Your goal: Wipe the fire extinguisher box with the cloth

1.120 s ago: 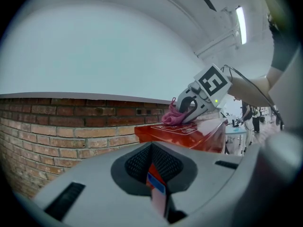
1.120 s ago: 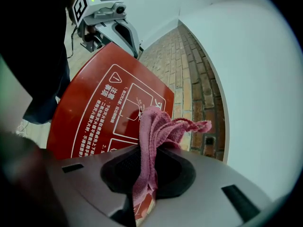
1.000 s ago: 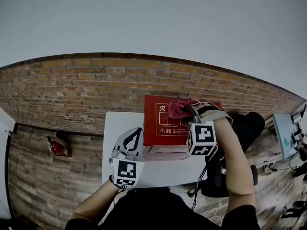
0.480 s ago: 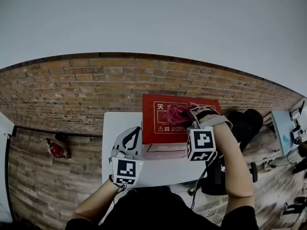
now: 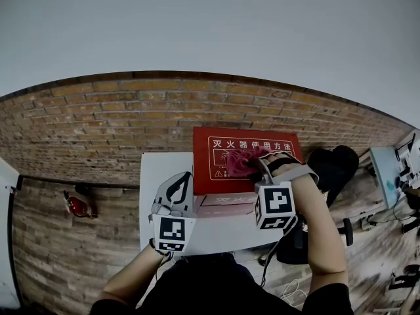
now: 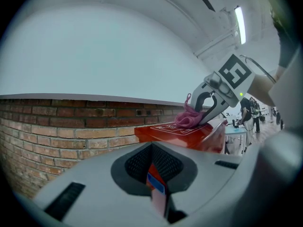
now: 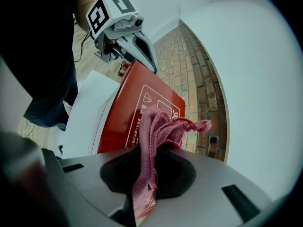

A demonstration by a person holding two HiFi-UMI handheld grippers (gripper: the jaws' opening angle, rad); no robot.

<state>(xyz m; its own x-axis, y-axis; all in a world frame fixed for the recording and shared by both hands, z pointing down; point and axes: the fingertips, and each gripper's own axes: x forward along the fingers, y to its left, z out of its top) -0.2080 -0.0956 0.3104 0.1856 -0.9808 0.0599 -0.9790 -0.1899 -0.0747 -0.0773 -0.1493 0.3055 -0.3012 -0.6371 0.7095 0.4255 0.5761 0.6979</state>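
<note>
Head view: the fire extinguisher box (image 5: 223, 179) is red and lies flat on a white table (image 5: 157, 169), its printed white-lettered face up, at 12 o'clock from the person. A brick wall (image 5: 98, 123) runs behind the table.

Right gripper (image 5: 256, 166): comes in from 5 o'clock of the box and is tilted downward. Its own view shows the jaws clamped on the pink cloth (image 7: 151, 145). The fabric runs up through the jaw gap and bunches beyond the tips. The bunched end rests on the printed face of the box, right of centre in the head view, over the white diagram panel. One loose corner of the cloth sticks out toward 2 o'clock in the right gripper view.

Left gripper (image 5: 188, 179): sits at 8 o'clock of the box, just beside its left edge, over the white table. It points level toward the wall. In the left gripper view the jaws are pressed together. A thin red-and-blue sliver shows at the seam, and I cannot tell what it is.

Left gripper view: the box corner sits at 2 o'clock, with the cloth and the right gripper's fingers on top of it.

Floor, head view: a small red object (image 5: 79, 204) at 9 o'clock of the table, and a dark bulky item (image 5: 335, 166) at 3 o'clock.
</note>
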